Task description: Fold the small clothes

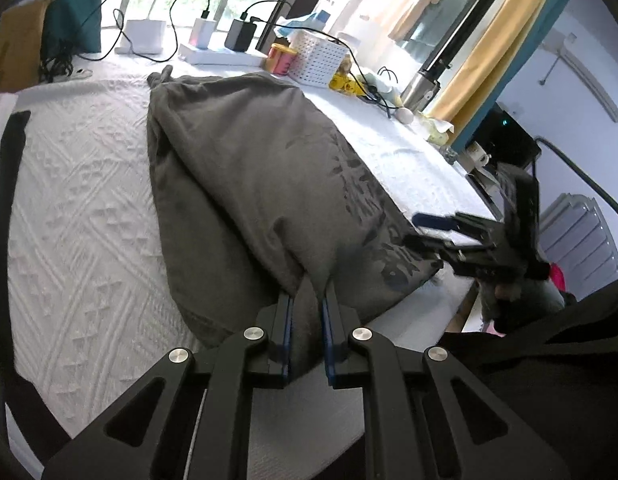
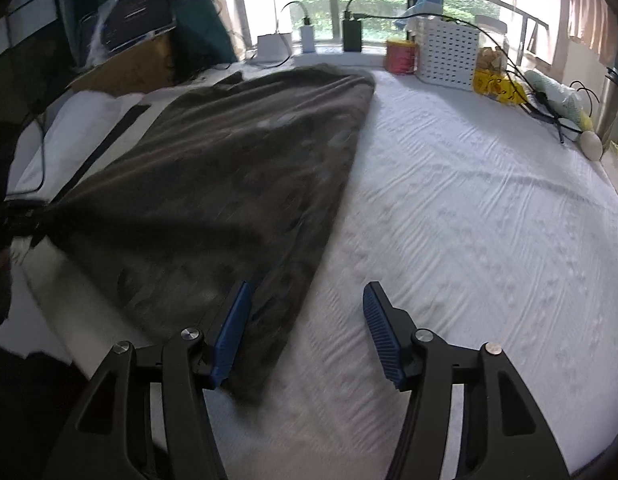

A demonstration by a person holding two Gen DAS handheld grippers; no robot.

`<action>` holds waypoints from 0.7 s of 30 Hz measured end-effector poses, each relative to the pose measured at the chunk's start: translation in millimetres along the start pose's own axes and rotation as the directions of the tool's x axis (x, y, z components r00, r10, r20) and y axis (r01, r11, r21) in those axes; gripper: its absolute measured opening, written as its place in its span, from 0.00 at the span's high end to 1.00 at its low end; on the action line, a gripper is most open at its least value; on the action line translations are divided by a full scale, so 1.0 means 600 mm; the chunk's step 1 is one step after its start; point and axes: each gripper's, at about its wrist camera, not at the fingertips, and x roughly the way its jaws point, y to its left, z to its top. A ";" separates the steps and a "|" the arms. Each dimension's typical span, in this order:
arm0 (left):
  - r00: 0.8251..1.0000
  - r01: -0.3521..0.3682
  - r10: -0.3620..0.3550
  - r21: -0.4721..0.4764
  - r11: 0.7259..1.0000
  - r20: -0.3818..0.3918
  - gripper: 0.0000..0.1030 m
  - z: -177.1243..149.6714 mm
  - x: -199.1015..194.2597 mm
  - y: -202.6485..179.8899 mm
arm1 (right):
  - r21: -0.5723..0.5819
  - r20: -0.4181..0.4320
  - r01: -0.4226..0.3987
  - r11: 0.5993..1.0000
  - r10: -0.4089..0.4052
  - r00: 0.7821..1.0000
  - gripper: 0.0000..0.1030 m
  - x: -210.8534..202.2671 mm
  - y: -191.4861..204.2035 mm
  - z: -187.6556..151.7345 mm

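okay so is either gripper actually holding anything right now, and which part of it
The left gripper is shut on the grey garment, pinching a fold at its near edge. The right gripper is open over the garment's corner, holding nothing.

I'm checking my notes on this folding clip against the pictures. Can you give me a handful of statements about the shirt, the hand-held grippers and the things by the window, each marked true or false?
1. The left hand-held gripper is shut on the near edge of the grey shirt. True.
2. The right hand-held gripper is clamped on the shirt. False: it is open, with one finger over the shirt's edge and the other over the white bedspread.
3. The shirt lies on a white textured bedspread. True.
4. The white perforated basket stands on top of the shirt. False: it stands beyond the shirt, near the window.
5. A red can stands beside the basket. True.
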 end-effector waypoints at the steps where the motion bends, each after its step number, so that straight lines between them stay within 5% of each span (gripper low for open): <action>1: 1.000 -0.002 0.002 0.000 1.000 -0.002 0.87 -0.001 0.001 0.000 | -0.006 0.004 0.005 1.000 -0.005 1.000 0.46 -0.004 0.004 -0.006; 8: 0.999 -0.030 0.030 0.013 0.999 -0.038 0.87 -0.006 0.011 -0.003 | 0.036 0.019 -0.030 0.999 0.029 0.999 0.83 -0.030 0.018 -0.042; 21: 0.996 -0.077 0.078 0.014 0.997 -0.038 0.75 -0.015 0.014 -0.006 | 0.057 0.012 -0.066 0.996 0.065 0.998 0.90 -0.056 0.034 -0.081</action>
